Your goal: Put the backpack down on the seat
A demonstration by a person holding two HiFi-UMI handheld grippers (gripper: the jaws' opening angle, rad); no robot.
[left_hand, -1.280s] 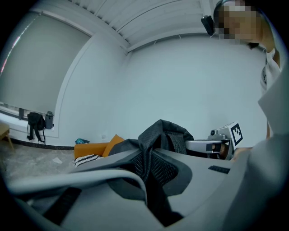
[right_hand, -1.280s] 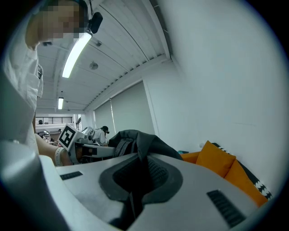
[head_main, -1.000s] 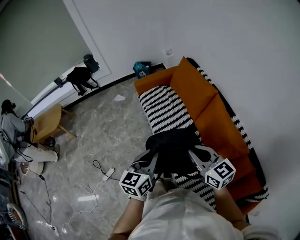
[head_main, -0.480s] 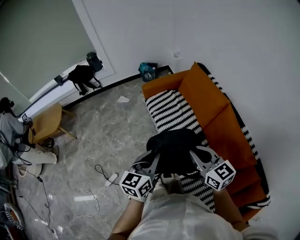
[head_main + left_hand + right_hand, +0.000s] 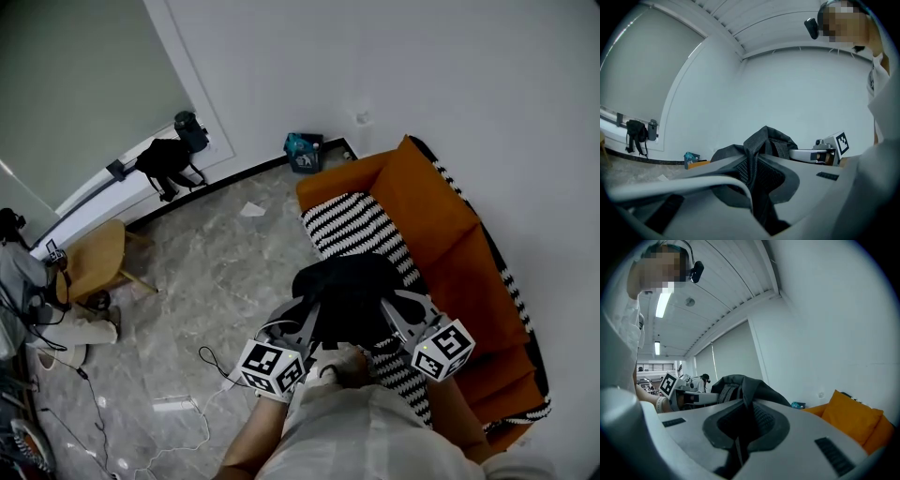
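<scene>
A black backpack (image 5: 345,298) hangs in the air between my two grippers, over the front edge of an orange sofa's seat (image 5: 361,234), which has a black-and-white striped cover. My left gripper (image 5: 307,325) is shut on a black strap of the backpack (image 5: 752,161) at its left side. My right gripper (image 5: 389,317) is shut on the dark fabric of the backpack (image 5: 743,394) at its right side. Orange back cushions (image 5: 436,220) stand behind the seat.
A grey marble floor (image 5: 216,272) lies left of the sofa, with white cables (image 5: 178,412) across it. A small wooden table (image 5: 94,262) and a seated person (image 5: 28,291) are at the far left. A dark bag (image 5: 169,159) and a teal bag (image 5: 305,150) sit by the wall.
The view has drifted, so the sofa now sits further right and lower in the head view. Both grippers keep the backpack raised in the same hold.
</scene>
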